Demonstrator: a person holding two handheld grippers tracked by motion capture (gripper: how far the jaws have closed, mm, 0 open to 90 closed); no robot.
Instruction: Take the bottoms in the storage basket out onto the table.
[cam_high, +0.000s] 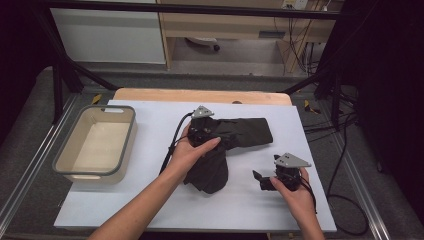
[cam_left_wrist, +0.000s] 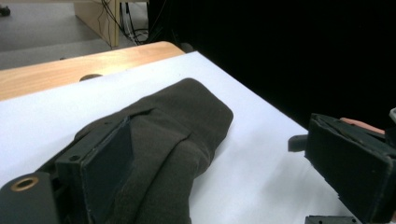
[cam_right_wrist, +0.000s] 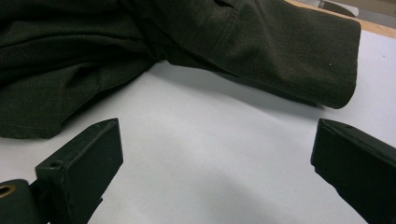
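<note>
One dark folded garment lies mid-desk beside one beige bin, the left gripper wide open just above it, the right gripper agape nearby, both holding nothing.

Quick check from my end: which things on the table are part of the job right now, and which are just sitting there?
In the job:
- dark garment, bunched on the white sheet
- left gripper, open above the garment
- right gripper, open, off the garment

Lying about:
- grey-rimmed bin, at the left, nothing in it
- wooden tabletop edge behind the sheet
</note>
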